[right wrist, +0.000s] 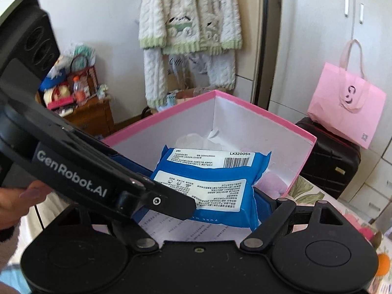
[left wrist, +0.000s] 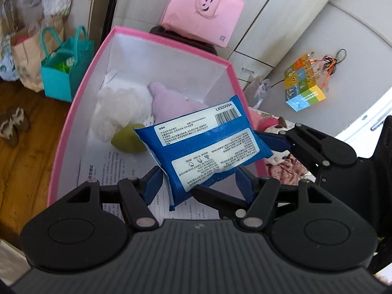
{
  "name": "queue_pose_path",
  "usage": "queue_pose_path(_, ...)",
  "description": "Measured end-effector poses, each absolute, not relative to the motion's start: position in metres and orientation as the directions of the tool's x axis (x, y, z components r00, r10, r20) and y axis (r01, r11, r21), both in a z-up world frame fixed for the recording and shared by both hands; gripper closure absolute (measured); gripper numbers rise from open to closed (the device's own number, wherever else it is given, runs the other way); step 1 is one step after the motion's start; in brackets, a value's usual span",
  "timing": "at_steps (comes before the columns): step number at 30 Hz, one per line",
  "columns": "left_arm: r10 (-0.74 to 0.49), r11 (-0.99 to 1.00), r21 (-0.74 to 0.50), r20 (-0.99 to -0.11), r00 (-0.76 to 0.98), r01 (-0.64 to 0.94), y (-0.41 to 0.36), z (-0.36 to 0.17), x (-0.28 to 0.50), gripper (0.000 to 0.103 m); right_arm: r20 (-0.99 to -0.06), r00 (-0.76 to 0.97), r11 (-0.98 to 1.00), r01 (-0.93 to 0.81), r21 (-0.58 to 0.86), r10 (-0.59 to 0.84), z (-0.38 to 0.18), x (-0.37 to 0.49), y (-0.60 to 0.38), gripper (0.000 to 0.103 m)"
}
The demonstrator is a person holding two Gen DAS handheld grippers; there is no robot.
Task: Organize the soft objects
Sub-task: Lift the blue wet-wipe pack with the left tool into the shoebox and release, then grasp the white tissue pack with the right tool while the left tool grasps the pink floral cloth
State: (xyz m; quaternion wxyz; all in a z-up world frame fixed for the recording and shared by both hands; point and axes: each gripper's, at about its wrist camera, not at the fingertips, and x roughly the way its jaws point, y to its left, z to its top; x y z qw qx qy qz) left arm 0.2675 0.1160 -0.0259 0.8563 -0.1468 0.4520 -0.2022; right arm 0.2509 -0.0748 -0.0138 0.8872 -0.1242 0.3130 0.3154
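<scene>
The blue wipes pack (left wrist: 205,147) is held over the open pink box (left wrist: 73,112), clamped across its width by both the left gripper (left wrist: 198,181) and the right gripper (right wrist: 203,203). Placing is judged under way; next, lowering beside the purple plush (left wrist: 171,103) and releasing is called for.

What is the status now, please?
Both grippers, left gripper and right gripper, shut on blue pack. Pack above pink box. Nothing blocking.
</scene>
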Motion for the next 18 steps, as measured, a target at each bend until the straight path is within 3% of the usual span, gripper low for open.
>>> queue_pose_path(3,-0.463,0.885,-0.413,-0.725,0.51,0.216,0.109,-0.032,0.274,0.034,-0.642,0.612,0.752,-0.653,-0.083,0.461,-0.02,0.258,-0.072,0.016)
queue_pose_path(8,-0.325,0.945,-0.219,-0.709,0.627,0.242,0.101,-0.022,0.255,0.031,-0.621,0.643,0.717,-0.673,-0.181,0.447,-0.023,0.253,-0.078,0.016)
queue_pose_path(18,-0.302,0.949,-0.121,-0.622,0.722,0.292,0.095,0.023,0.206,0.03,-0.537,0.625,0.701,-0.708,-0.084,0.567,0.008,0.21,-0.141,0.016)
